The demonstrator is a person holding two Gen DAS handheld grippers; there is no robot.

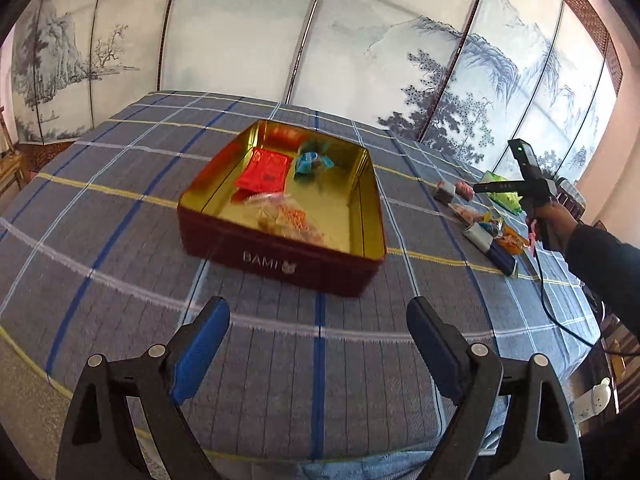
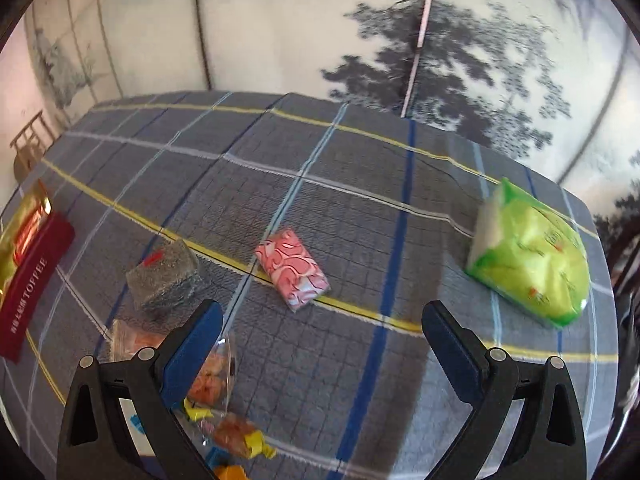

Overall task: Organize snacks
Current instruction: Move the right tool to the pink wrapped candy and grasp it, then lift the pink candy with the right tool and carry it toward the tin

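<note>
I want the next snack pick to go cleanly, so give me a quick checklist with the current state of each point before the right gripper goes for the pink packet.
1. Right gripper open and empty: ok.
2. Pink patterned packet lying apart from other snacks: ok.
3. Left gripper open, holding nothing: ok.
4. Red tin open with bare floor left for more snacks: ok.
5. Clear-wrapped snacks near the right gripper's left finger, clear of the path: cannot tell.
6. Green tissue pack well off to the side: ok.
</note>
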